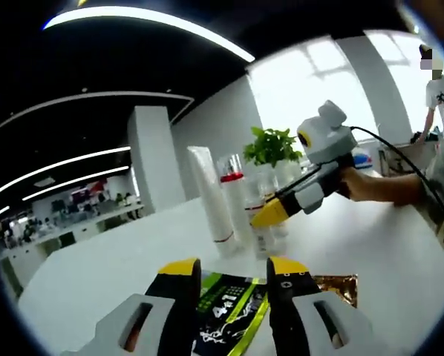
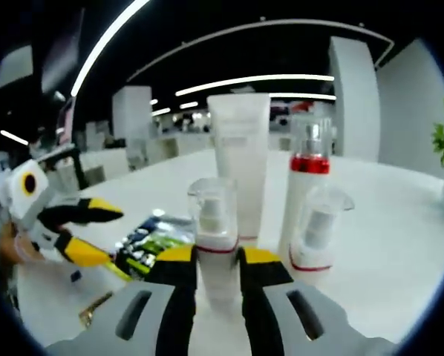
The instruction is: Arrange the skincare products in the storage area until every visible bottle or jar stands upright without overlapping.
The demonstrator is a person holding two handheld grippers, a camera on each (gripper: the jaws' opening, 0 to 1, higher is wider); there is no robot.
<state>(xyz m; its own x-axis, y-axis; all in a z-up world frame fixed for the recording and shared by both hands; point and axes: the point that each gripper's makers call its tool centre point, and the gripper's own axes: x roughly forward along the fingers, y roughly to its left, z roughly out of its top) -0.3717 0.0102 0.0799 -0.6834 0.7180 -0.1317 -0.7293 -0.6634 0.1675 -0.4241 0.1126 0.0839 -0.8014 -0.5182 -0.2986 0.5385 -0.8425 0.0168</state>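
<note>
R gripper (image 2: 217, 261) is clamping a pump bottle (image 2: 213, 230) upright; L gripper (image 1: 226, 273) is hovering w/ fingers narrow over sachets (image 1: 226, 311) on table (image 1: 385, 245).

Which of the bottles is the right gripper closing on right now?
The short clear-capped pump bottle, frontmost in the cluster, sits between the right gripper fingers; the tall white tube and red-collared bottle stand behind it.

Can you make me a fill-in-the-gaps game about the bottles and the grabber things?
1. The right gripper has its jaws around a small pump bottle with a clear ____.
2. The tall white tube stands ____ on the white table.
3. The taller pump bottle wears a ____ band under its pump.
4. The jaws of the left gripper reach over a black and ____ packet.

Missing words: cap; upright; red; green
</note>
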